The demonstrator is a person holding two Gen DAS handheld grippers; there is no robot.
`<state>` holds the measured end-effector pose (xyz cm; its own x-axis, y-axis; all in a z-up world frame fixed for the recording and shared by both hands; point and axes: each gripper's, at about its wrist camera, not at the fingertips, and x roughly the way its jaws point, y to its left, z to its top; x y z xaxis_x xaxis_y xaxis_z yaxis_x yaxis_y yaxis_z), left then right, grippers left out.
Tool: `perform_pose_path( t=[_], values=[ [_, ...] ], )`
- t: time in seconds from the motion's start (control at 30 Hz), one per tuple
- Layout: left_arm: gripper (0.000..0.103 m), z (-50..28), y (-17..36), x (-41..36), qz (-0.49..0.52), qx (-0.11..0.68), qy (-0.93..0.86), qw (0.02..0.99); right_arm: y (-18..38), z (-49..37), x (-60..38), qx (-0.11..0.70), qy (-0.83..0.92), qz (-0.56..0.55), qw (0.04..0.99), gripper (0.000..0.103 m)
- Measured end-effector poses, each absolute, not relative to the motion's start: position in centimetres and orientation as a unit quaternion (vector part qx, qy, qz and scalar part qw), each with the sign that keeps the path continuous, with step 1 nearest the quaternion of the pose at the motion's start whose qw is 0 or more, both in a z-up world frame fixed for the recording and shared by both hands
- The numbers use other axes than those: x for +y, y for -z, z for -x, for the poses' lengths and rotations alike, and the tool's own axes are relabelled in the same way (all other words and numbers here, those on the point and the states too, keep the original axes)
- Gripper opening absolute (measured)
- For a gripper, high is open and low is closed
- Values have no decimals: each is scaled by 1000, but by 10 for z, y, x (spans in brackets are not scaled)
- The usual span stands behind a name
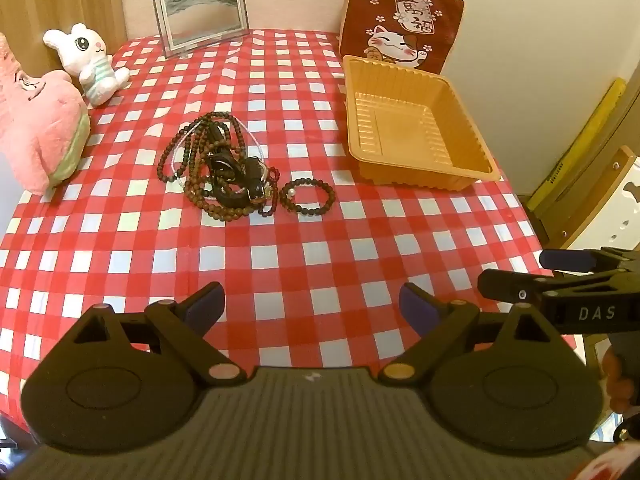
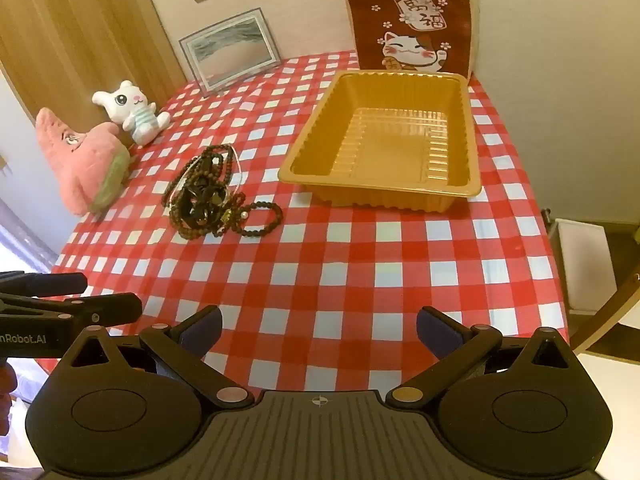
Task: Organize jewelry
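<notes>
A tangled pile of dark bead necklaces and bracelets (image 1: pixel 218 168) lies on the red checked tablecloth, with one black bead bracelet (image 1: pixel 307 199) just to its right. The pile also shows in the right wrist view (image 2: pixel 208 192). An empty yellow plastic tray (image 1: pixel 416 128) stands right of the jewelry, also in the right wrist view (image 2: pixel 384 148). My left gripper (image 1: pixel 312 312) is open and empty, near the table's front edge, well short of the pile. My right gripper (image 2: pixel 318 332) is open and empty, near the front edge, and shows from the side in the left wrist view (image 1: pixel 516 276).
A white plush rabbit (image 1: pixel 90 62) and a pink plush toy (image 1: pixel 40 128) sit at the left. A framed picture (image 1: pixel 200 12) and a maroon lucky-cat cushion (image 1: pixel 404 28) lean on the back wall. The table edge drops off at the right beside wooden furniture (image 1: pixel 592 184).
</notes>
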<state>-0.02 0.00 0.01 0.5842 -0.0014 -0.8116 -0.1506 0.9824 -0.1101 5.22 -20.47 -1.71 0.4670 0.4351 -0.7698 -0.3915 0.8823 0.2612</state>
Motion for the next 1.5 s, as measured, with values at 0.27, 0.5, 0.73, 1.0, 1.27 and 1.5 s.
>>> perform_pose_path(
  t=[0.27, 0.5, 0.73, 1.0, 1.27, 1.5],
  values=[
    [93, 0, 0, 0, 83, 456, -42, 885, 16, -52, -205, 457, -242, -24, 856, 103],
    [93, 0, 0, 0, 84, 457, -42, 885, 15, -52, -206, 457, -242, -24, 856, 103],
    [93, 0, 0, 0, 84, 456, -42, 885, 14, -51, -207, 456, -242, -24, 856, 103],
    [93, 0, 0, 0, 83, 455, -42, 885, 13, -51, -208, 456, -243, -23, 856, 103],
    [93, 0, 0, 0, 83, 455, -43, 886, 13, -50, -208, 455, -243, -23, 857, 103],
    [93, 0, 0, 0, 83, 454, -42, 886, 12, -50, -208, 454, -243, -23, 857, 103]
  ],
)
